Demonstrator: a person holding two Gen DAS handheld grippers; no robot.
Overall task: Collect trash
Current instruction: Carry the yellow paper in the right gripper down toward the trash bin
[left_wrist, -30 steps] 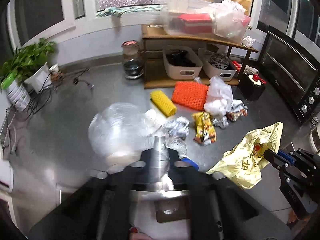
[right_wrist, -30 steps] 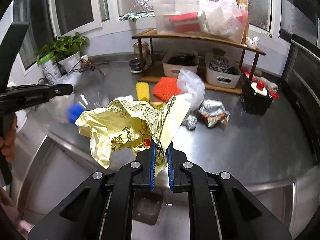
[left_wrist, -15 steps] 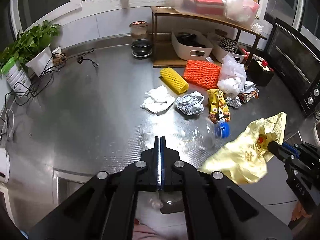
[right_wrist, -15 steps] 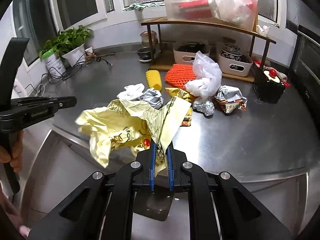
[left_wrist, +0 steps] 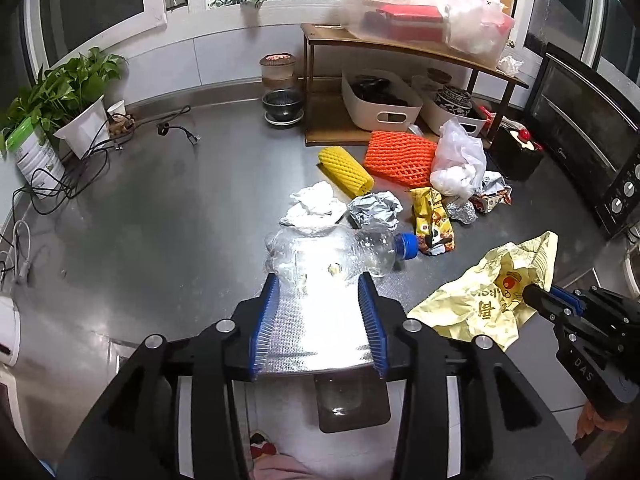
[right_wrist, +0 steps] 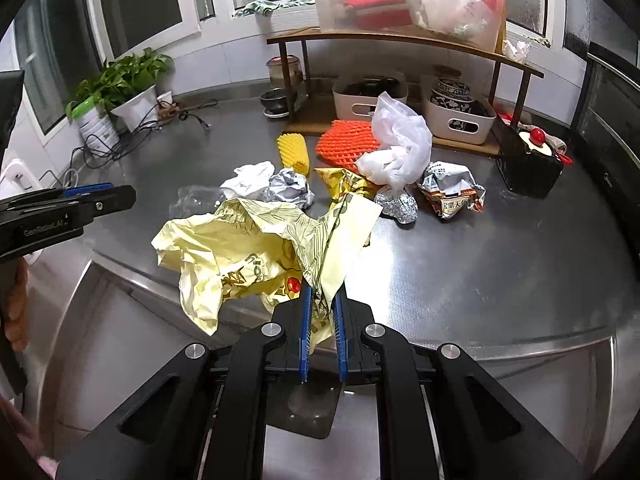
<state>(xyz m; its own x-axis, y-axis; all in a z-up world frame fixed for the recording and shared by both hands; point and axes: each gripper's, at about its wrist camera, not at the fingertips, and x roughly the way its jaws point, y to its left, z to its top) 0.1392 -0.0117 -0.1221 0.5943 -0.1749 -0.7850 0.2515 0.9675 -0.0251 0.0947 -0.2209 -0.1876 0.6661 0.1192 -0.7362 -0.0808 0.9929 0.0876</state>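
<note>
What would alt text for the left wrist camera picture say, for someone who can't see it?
The left gripper, its jaws opening, points at a crushed clear plastic bottle with a blue cap lying on a steel counter, the bottle's near side between the fingertips. Behind lie crumpled wrappers and foam nets; at right, the right gripper holds a yellow plastic bag.

Bright overhead light, white glare on the steel counter [left_wrist: 160, 208], sharp focus, heavy fisheye bending, dark corners.
</note>
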